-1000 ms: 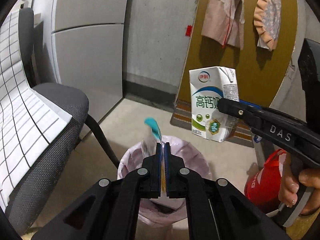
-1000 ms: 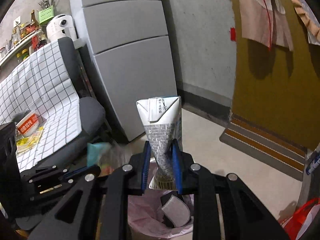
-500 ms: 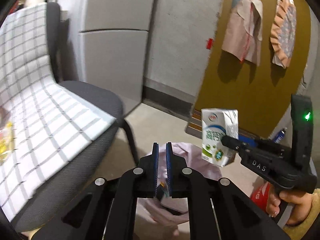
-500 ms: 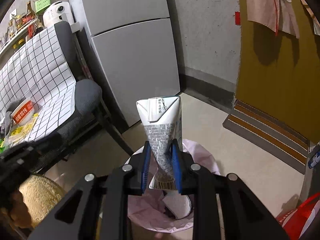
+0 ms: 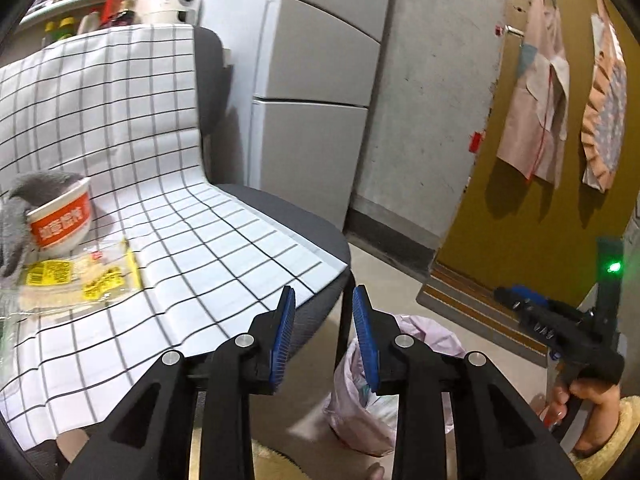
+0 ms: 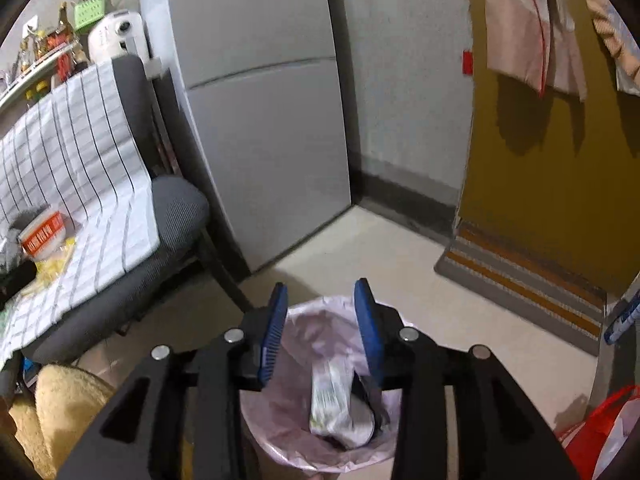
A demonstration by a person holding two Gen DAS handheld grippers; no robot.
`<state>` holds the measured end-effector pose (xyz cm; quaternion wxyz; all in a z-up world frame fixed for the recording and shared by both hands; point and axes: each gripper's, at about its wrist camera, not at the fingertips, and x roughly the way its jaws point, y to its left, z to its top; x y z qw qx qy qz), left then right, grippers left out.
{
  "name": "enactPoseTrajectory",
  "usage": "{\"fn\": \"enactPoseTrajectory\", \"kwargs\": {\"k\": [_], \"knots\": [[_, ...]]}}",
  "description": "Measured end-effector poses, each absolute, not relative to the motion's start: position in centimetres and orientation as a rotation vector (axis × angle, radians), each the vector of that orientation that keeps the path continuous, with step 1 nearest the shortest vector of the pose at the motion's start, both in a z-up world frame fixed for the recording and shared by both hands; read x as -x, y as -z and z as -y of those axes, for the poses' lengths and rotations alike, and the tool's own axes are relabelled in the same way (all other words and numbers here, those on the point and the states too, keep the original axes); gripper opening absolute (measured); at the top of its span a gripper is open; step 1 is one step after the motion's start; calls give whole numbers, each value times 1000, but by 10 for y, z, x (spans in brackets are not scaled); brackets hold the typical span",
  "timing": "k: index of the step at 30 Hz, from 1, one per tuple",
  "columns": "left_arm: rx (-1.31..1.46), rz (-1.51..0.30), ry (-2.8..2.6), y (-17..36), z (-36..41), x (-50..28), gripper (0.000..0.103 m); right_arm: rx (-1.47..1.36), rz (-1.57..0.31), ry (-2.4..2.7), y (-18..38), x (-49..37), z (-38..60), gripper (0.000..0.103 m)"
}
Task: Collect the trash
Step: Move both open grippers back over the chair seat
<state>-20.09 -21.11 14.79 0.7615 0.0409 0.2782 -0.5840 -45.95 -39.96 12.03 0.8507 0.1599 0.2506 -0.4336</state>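
Observation:
A bin lined with a pink bag (image 6: 304, 360) stands on the floor; the milk carton (image 6: 334, 400) lies inside it among other trash. My right gripper (image 6: 320, 328) is open and empty, directly above the bin. My left gripper (image 5: 324, 332) is open and empty, over the front edge of the chair seat; the bin (image 5: 360, 400) shows below it to the right. An orange-and-white instant noodle bowl (image 5: 60, 220) and a yellow-printed clear wrapper (image 5: 76, 280) lie on the checked cloth (image 5: 180, 220) on the chair. The right gripper also shows in the left wrist view (image 5: 516, 300).
A grey chair (image 6: 176, 208) draped in the checked cloth stands left of the bin. A grey cabinet (image 6: 272, 120) and a concrete wall are behind. A striped mat (image 6: 520, 280) lies by a yellow door. A red bag (image 6: 600, 432) sits at the right.
My right gripper opened and the milk carton dropped into the bin. My left gripper opened, empty, and swung left from the bin toward the chair.

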Motion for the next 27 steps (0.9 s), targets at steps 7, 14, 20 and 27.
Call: {"fn": "enactPoseTrajectory", "kwargs": {"k": [7,14,20,27], "knots": [[-68,-598,1178,-155,174,185,32,-243,-413,744,-175,423,359,35],[-38,-611,1012,-152,112,151,32,-155,-438,499,-192,350,311,35],[-36,-589,764,-147,51,109,40,-101,-484,313,-193,280,264,35],[2,-577,572,-149,-10,52,46,-7,-561,143,-180,201,210,45]]}}
